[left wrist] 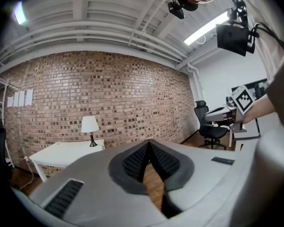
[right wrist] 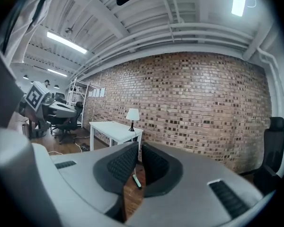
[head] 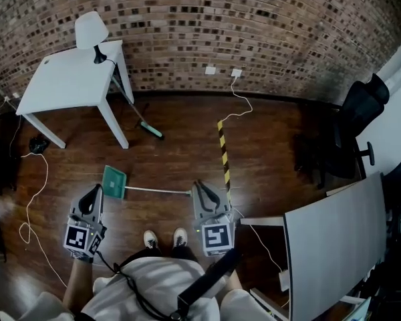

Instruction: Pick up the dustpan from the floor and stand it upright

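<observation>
The green dustpan (head: 113,182) lies flat on the wooden floor (head: 267,159) just ahead of the person's shoes (head: 164,237), its long handle pointing toward the right gripper (head: 202,187) and its pan close by the left gripper (head: 93,191). The left gripper's jaws are closed tip to tip on nothing. The right gripper's jaws stand a narrow slit apart, also empty.

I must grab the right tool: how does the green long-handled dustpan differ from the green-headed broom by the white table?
The green long-handled dustpan lies flat on the wooden floor; the green-headed broom leans against the white table, farther away. The dustpan's head is broad and square, the broom's narrow. Both have green heads and long thin handles.
</observation>
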`<action>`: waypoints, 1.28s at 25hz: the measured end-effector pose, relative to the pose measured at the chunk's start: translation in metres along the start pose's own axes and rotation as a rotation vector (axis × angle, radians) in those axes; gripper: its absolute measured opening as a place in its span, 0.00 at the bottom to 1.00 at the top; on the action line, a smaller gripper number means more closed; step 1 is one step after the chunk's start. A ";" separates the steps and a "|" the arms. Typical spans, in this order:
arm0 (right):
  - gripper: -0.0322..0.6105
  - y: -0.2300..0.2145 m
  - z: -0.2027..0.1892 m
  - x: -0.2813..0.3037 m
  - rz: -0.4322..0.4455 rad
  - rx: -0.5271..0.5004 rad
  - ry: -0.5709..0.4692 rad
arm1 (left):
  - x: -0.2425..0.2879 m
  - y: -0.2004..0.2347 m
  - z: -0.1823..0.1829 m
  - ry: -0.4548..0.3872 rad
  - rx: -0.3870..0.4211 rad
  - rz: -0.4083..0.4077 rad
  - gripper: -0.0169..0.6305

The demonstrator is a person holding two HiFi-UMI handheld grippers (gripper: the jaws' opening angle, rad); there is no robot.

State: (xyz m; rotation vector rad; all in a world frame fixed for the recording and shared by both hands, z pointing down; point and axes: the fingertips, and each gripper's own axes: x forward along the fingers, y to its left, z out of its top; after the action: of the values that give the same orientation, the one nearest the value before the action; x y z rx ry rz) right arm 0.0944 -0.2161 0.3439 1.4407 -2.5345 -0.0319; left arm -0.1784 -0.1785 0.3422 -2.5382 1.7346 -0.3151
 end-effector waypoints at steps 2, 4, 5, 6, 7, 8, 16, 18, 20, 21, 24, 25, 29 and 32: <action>0.10 0.004 -0.002 0.006 0.002 0.004 0.011 | 0.004 0.003 -0.005 0.005 -0.011 -0.017 0.01; 0.10 0.006 -0.008 0.010 -0.003 0.031 0.031 | 0.005 0.005 -0.013 0.023 -0.019 -0.033 0.01; 0.10 0.006 -0.010 0.012 -0.011 0.044 0.042 | 0.006 0.008 -0.015 0.032 -0.021 -0.043 0.01; 0.10 0.004 -0.012 0.014 -0.022 0.052 0.052 | 0.009 0.010 -0.017 0.039 -0.023 -0.054 0.01; 0.11 0.003 -0.014 0.015 -0.030 0.057 0.062 | 0.010 0.011 -0.018 0.046 -0.027 -0.064 0.01; 0.11 0.002 -0.017 0.016 -0.034 0.063 0.073 | 0.012 0.013 -0.020 0.052 -0.035 -0.071 0.01; 0.34 -0.004 -0.086 0.030 -0.026 0.002 0.211 | 0.027 0.029 -0.081 0.113 -0.032 -0.133 0.01; 0.37 -0.008 -0.122 0.039 -0.023 0.002 0.253 | 0.039 0.029 -0.114 0.154 -0.035 -0.151 0.01; 0.37 -0.010 -0.171 0.048 -0.012 0.027 0.291 | 0.051 0.027 -0.151 0.194 -0.040 -0.160 0.01; 0.37 -0.010 -0.199 0.052 -0.005 0.043 0.314 | 0.057 0.025 -0.171 0.211 -0.044 -0.159 0.01; 0.38 -0.007 -0.291 0.073 0.023 0.053 0.393 | 0.084 0.021 -0.234 0.239 -0.066 -0.148 0.01; 0.39 -0.006 -0.322 0.084 0.034 0.050 0.416 | 0.094 0.021 -0.257 0.243 -0.069 -0.146 0.01; 0.42 -0.007 -0.446 0.123 0.059 0.125 0.481 | 0.126 0.019 -0.355 0.275 -0.061 -0.132 0.01; 0.42 -0.014 -0.539 0.139 0.020 0.236 0.501 | 0.147 0.016 -0.429 0.296 -0.056 -0.113 0.01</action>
State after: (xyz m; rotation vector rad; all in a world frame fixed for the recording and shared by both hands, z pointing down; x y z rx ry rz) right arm 0.1482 -0.2919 0.8931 1.2962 -2.1859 0.5747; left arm -0.2261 -0.2892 0.7796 -2.7531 1.7106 -0.6892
